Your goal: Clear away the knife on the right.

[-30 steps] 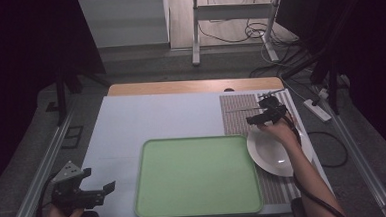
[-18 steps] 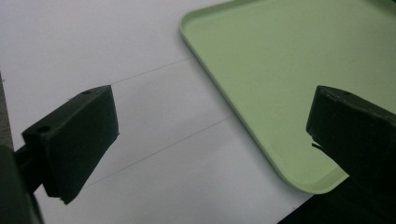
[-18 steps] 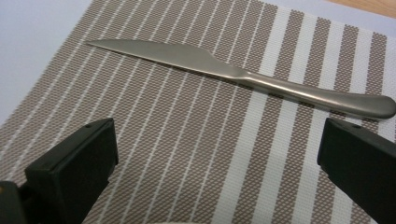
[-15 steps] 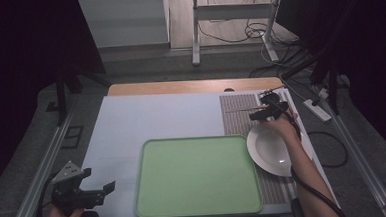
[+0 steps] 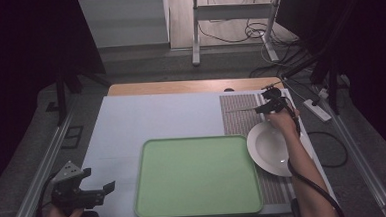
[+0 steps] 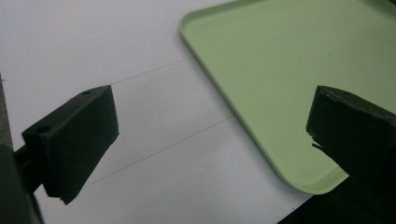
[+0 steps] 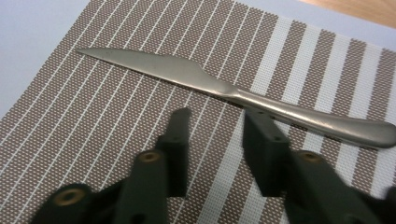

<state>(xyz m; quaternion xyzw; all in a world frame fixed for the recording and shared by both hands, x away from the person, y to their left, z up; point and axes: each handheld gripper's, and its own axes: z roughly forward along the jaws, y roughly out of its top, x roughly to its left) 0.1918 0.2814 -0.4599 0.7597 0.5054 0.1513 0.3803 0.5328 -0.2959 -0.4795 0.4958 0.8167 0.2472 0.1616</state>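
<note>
The right gripper (image 7: 215,123) hovers just short of a table knife (image 7: 233,95), jaws parted a little and empty, their tips near the junction of blade and handle. The knife lies flat on a brown striped placemat (image 7: 93,116); in the right gripper view its long axis runs from about ten o'clock to four o'clock — blade tip toward ten, handle end toward four. In the high view the right gripper (image 5: 270,106) sits at the table's two o'clock corner, just beyond a white plate (image 5: 268,147), and the knife there is too small to make out. The left gripper (image 5: 97,188) hangs at seven o'clock, jaws wide apart and empty, beside a green tray (image 5: 197,176) whose far side is cut off in the left gripper view
</note>
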